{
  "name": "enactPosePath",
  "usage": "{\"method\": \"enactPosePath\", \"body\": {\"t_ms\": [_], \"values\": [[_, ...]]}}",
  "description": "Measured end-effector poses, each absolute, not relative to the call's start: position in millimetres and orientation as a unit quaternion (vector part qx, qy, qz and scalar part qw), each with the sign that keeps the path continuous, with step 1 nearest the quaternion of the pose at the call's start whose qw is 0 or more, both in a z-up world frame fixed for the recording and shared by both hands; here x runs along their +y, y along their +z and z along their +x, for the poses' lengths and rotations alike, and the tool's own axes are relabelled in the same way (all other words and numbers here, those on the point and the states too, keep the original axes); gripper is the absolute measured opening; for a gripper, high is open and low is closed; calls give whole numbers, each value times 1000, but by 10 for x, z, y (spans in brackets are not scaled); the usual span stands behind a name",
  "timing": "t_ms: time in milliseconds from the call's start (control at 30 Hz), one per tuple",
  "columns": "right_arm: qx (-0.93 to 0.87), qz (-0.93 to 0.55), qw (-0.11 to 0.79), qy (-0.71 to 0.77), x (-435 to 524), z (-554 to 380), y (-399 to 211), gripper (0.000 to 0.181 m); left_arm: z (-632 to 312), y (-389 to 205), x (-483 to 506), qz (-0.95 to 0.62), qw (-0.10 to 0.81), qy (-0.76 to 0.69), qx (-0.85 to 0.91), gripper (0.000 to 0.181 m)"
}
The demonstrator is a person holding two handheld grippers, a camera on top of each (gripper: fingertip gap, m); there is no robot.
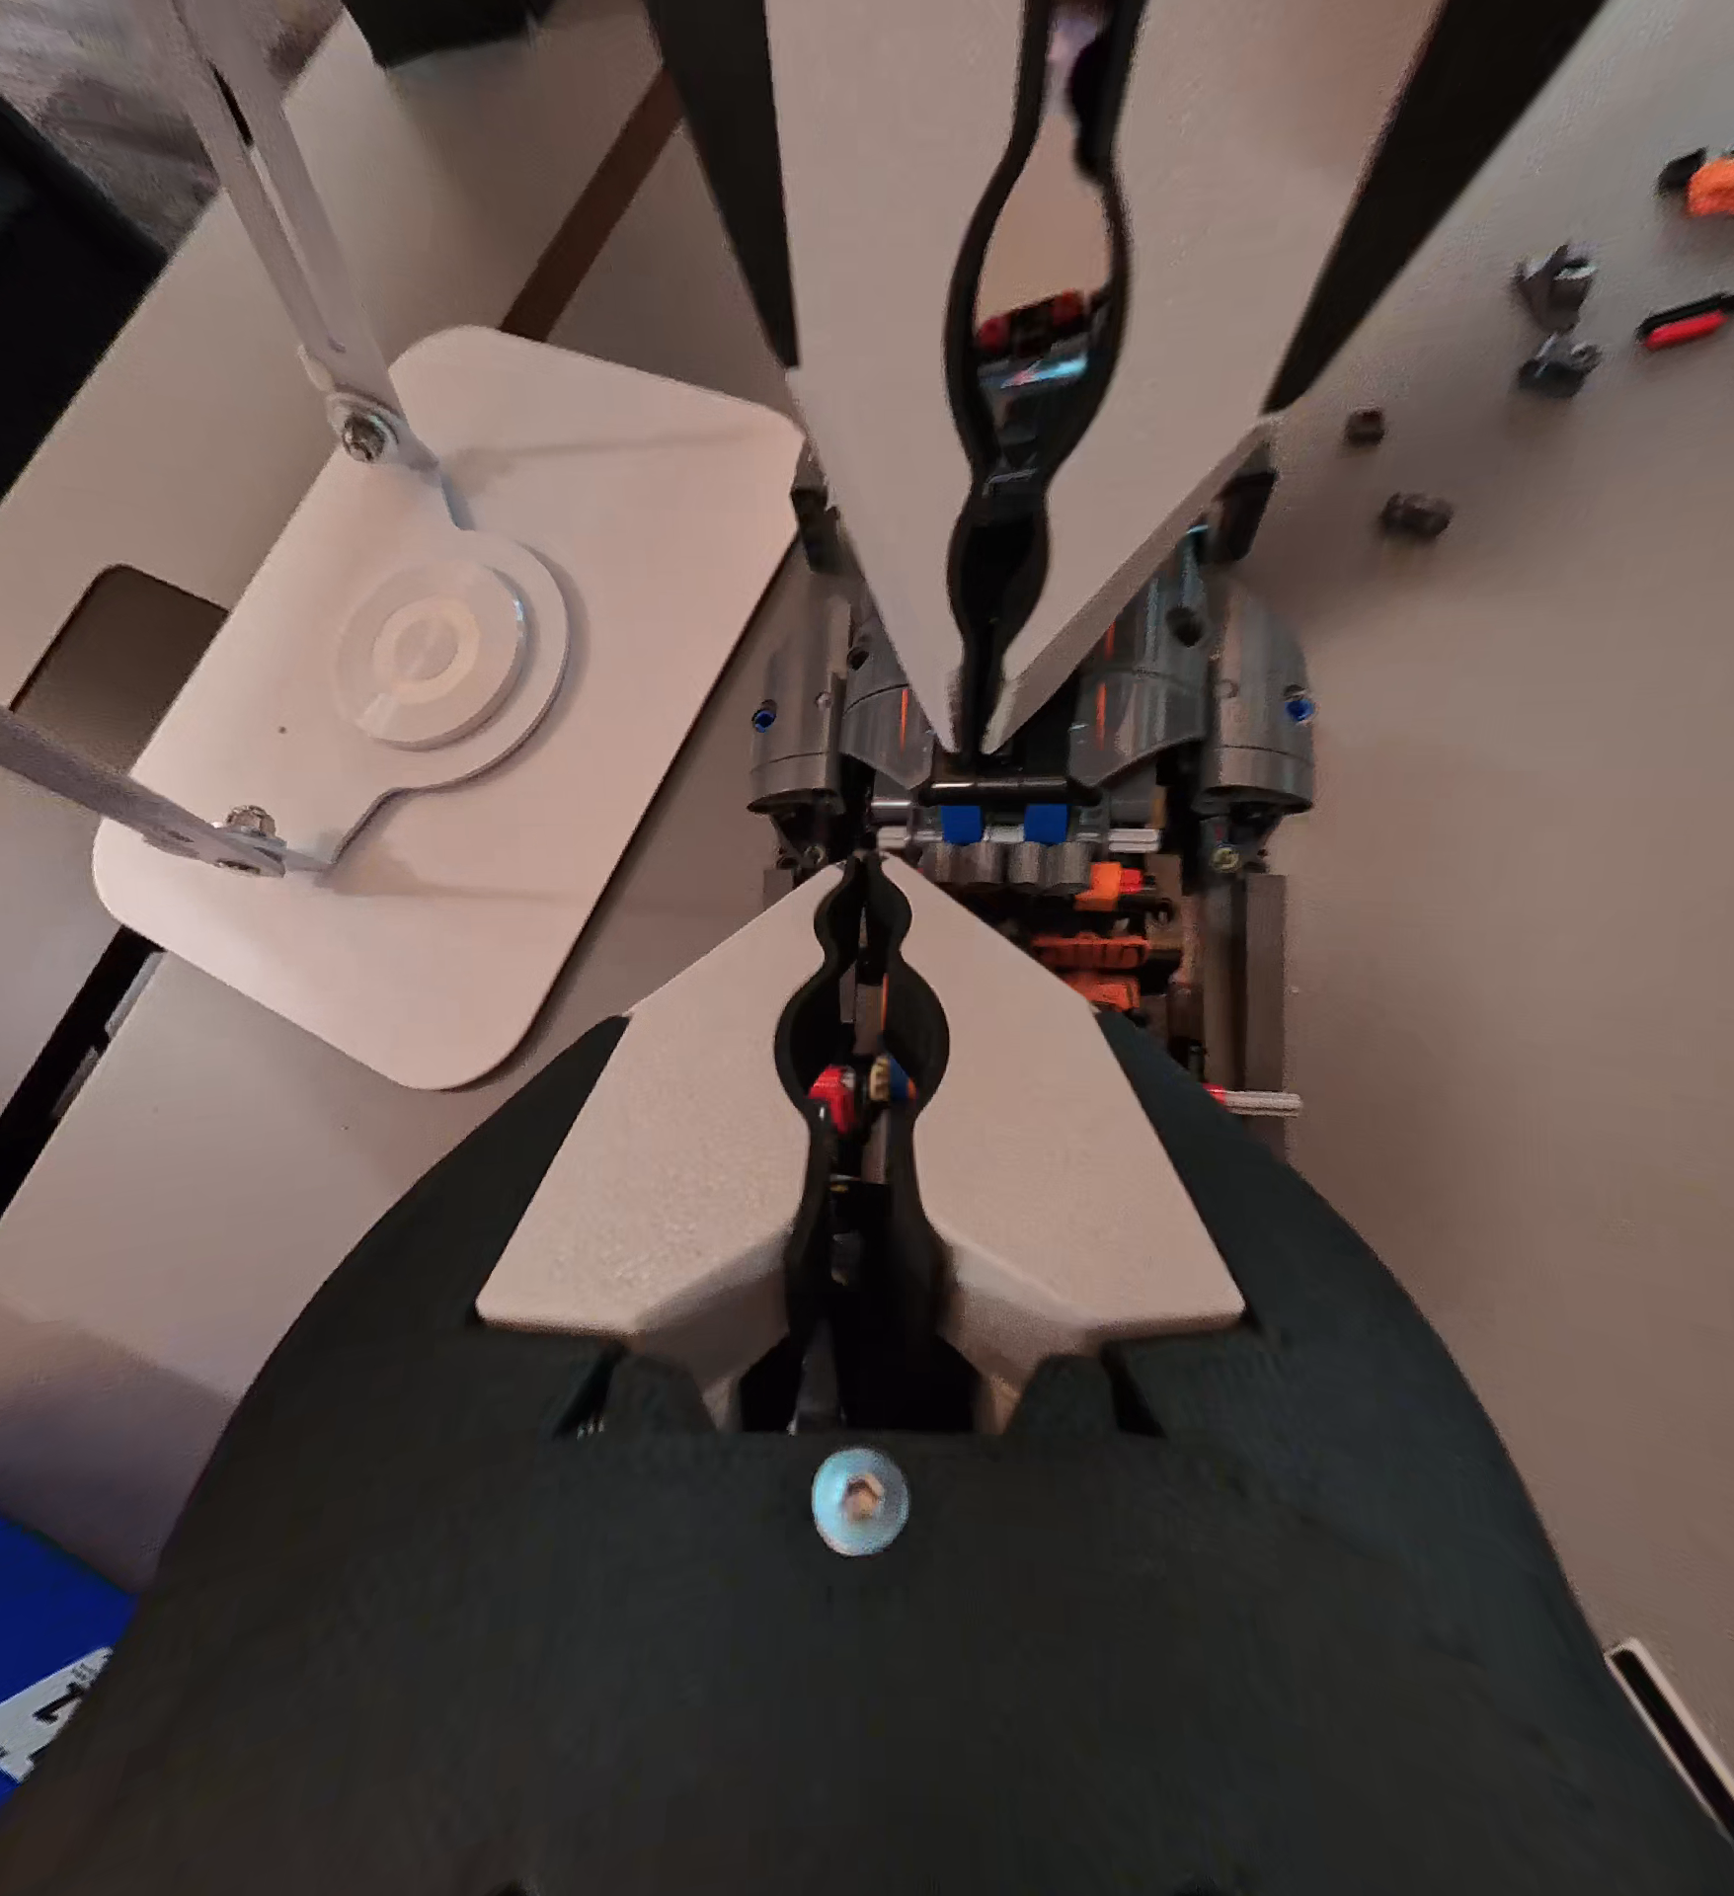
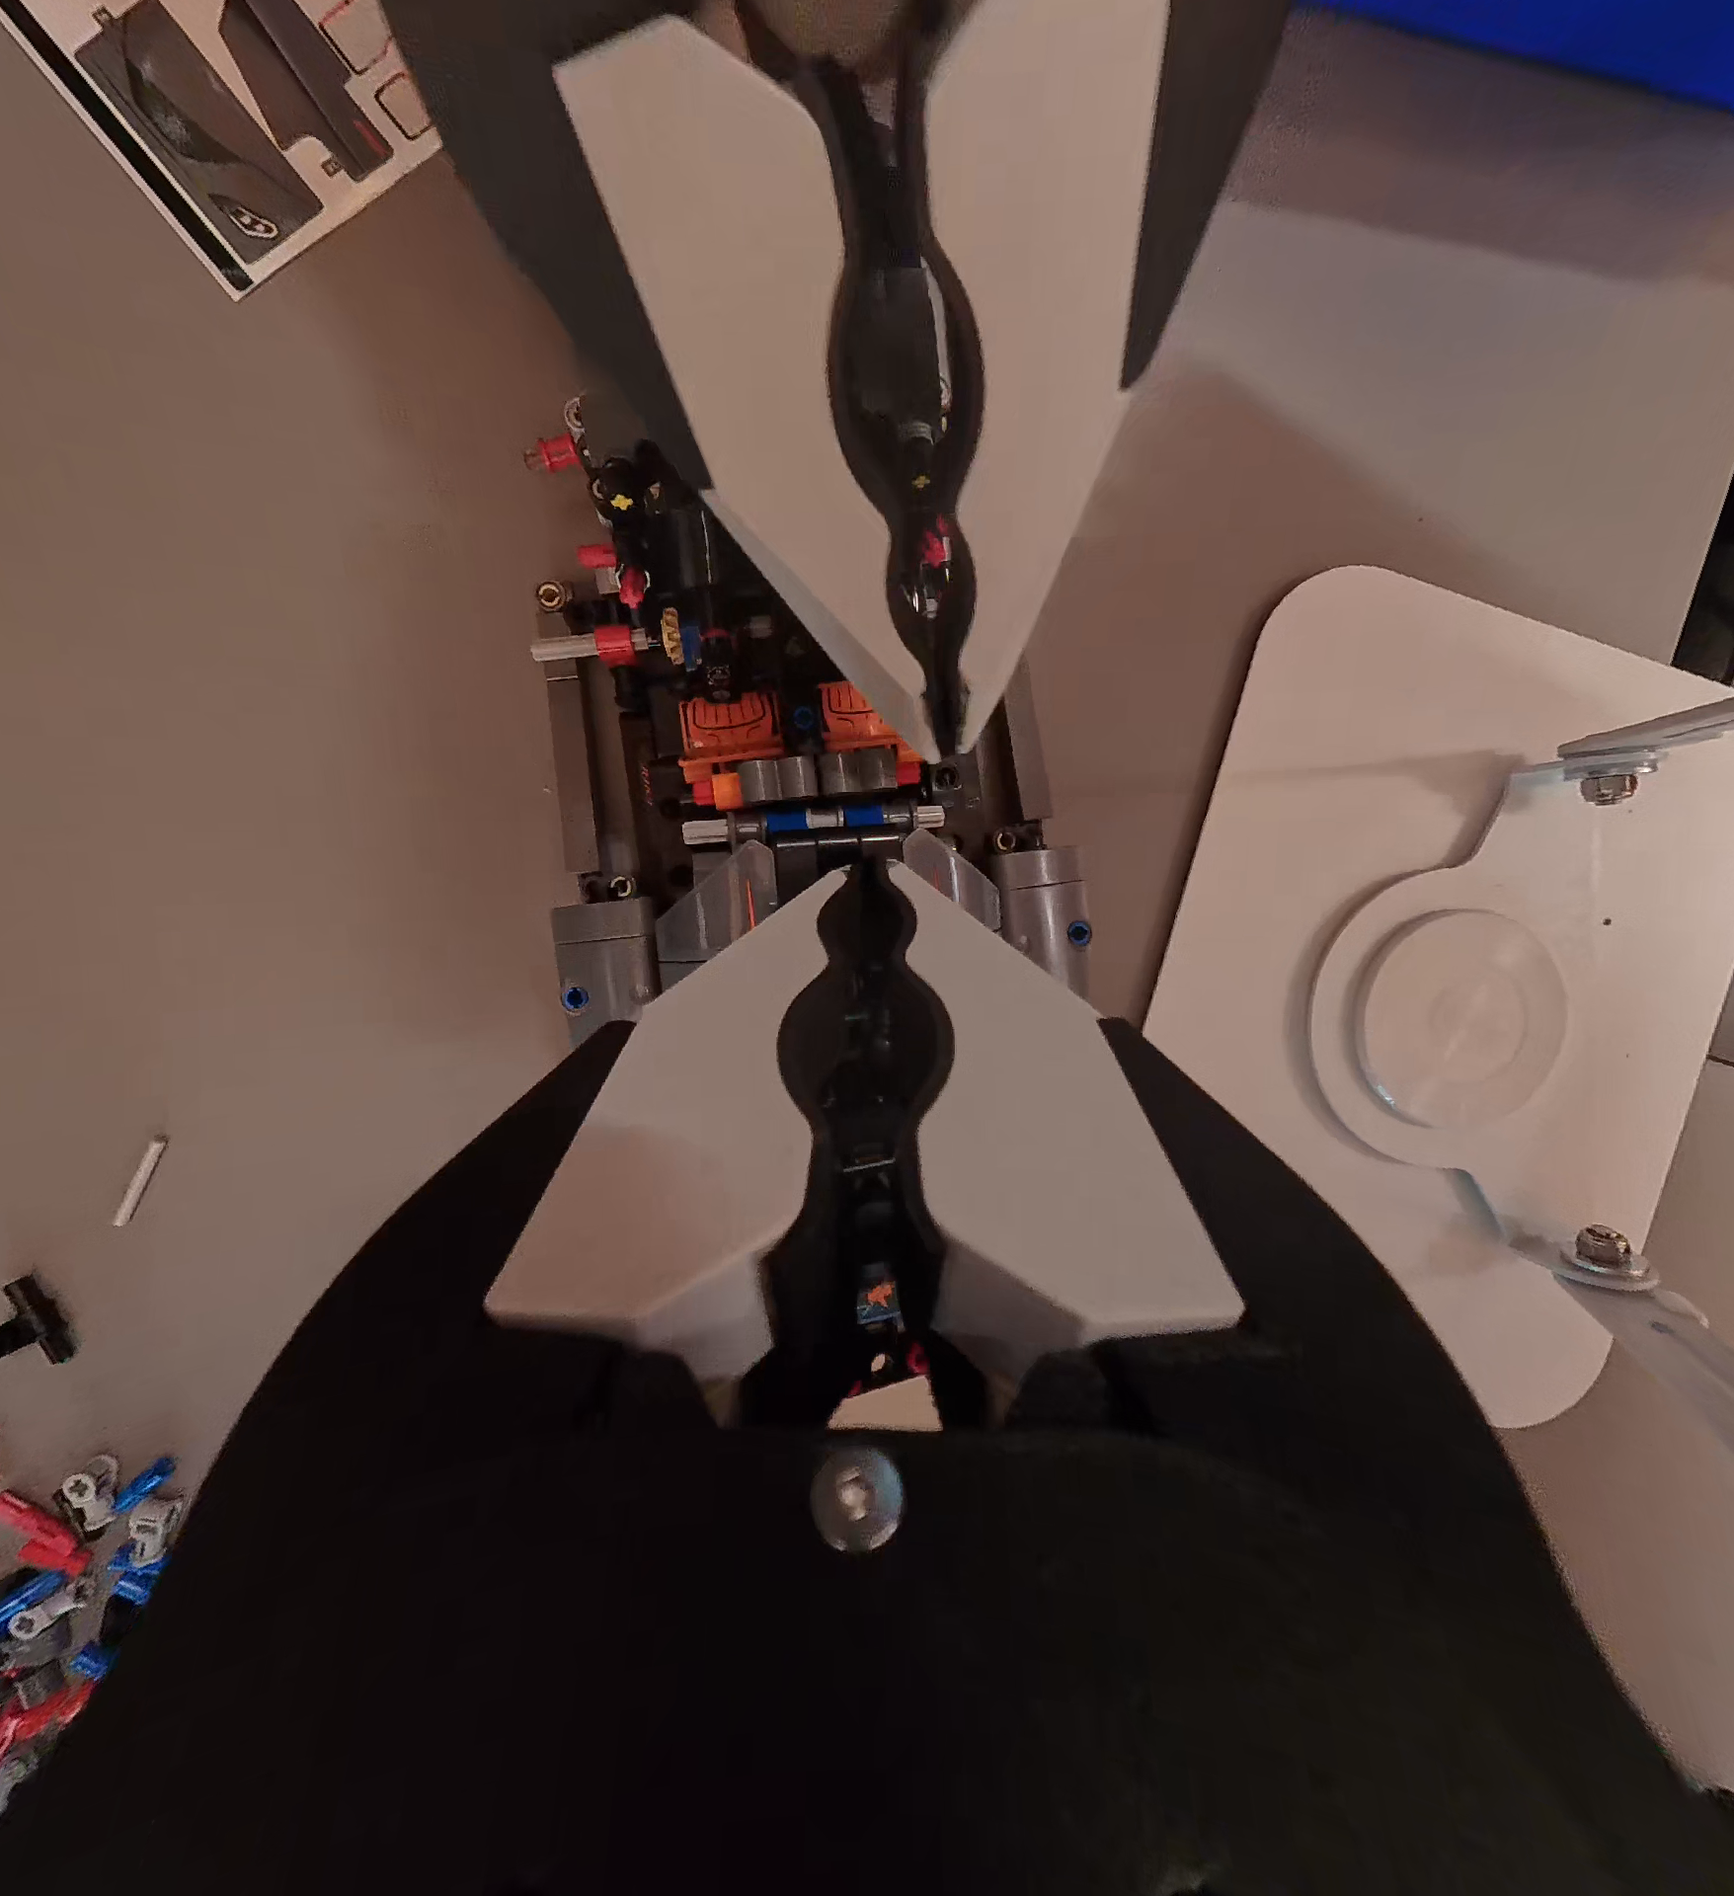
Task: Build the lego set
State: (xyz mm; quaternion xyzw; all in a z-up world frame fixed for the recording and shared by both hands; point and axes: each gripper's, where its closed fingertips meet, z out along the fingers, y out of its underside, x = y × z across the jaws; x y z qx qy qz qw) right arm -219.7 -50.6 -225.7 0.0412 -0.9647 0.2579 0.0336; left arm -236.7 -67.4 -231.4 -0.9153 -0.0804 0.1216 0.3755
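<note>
A partly built grey Lego car (image 1: 1243,718) with orange seats (image 1: 1089,949) lies on the table between both grippers; it also shows in the right wrist view (image 2: 617,954). My left gripper (image 1: 863,864) is shut, its tips at the left end of the light grey axle (image 1: 1130,839) with blue bushes. In the right wrist view the left gripper (image 2: 945,754) comes from the top onto the model's right side. My right gripper (image 2: 863,870) is shut, its tips against the black bar (image 1: 996,790) at the car's rear middle; the left wrist view shows the right gripper (image 1: 976,747) from above. Nothing shows between either pair of pads.
A white stand base (image 1: 432,718) with metal arms lies beside the model (image 2: 1458,975). Loose pieces lie in a pile (image 2: 22,1590) and scattered (image 1: 1714,257). A black pin (image 2: 27,1324) and a white axle (image 2: 140,1180) lie apart. An instruction booklet (image 2: 227,133) lies farther off. Only a small space, under 4 cm, lies between the two pairs of fingers.
</note>
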Motion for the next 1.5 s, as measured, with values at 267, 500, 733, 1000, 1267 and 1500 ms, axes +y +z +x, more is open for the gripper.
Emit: {"method": "enactPosePath", "body": {"t_ms": [267,500,733,1000,1267,1500], "values": [[-965,15,-19,260,-432,-2170,-2265,64,-2229,-2237,-637,-903,404,127,-76,0],[-968,26,-36,245,-449,-2115,-2409,73,-2221,-2285,-630,-901,409,122,-74,0],[-961,38,-50,268,-454,-2127,-2310,59,-2189,-2281,-614,-901,412,113,-68,0],[-968,50,-19,245,-433,-2157,-2275,73,-2206,-2290,-620,-902,409,119,-67,0],[-976,59,-10,209,-468,-2105,-2429,72,-2206,-2291,-622,-903,409,118,-67,0],[-977,61,-15,206,-467,-2114,-2427,71,-2214,-2295,-626,-903,408,120,-66,0]]}}
